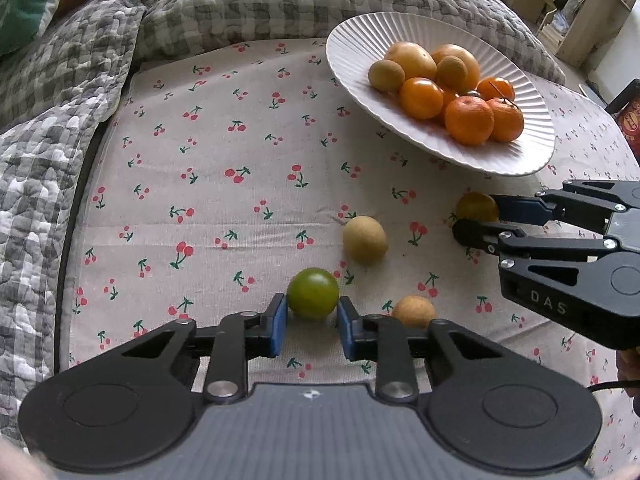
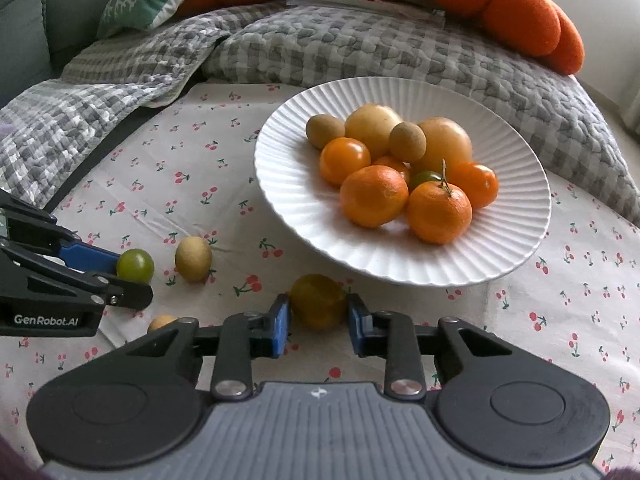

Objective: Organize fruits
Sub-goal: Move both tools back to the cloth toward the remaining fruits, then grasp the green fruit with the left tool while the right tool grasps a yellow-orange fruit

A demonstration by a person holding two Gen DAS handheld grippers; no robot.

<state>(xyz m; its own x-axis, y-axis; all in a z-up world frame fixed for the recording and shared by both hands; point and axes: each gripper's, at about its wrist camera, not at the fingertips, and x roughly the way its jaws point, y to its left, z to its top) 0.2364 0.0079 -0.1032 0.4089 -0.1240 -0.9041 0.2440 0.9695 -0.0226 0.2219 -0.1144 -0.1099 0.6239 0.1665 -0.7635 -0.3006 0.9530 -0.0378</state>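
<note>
Two grips close at once: the left gripper [image 1: 312,322] pinches the green fruit [image 1: 313,294] between its blue pads, and the right gripper [image 2: 318,326] clamps the yellow fruit [image 2: 318,300] likewise. Each fruit sits out at the fingertips, so lift gently and level toward the white plate [image 2: 500,256] ahead.

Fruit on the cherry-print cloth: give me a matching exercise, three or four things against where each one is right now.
Things:
1. green fruit
2. dark yellow fruit
3. tangerines
4. pale oval fruit

Places:
A. on the white plate
B. loose on the cloth, untouched
C. between the left gripper fingers
D. between the right gripper fingers

Pairs: 1-C, 2-D, 3-A, 4-B
</note>
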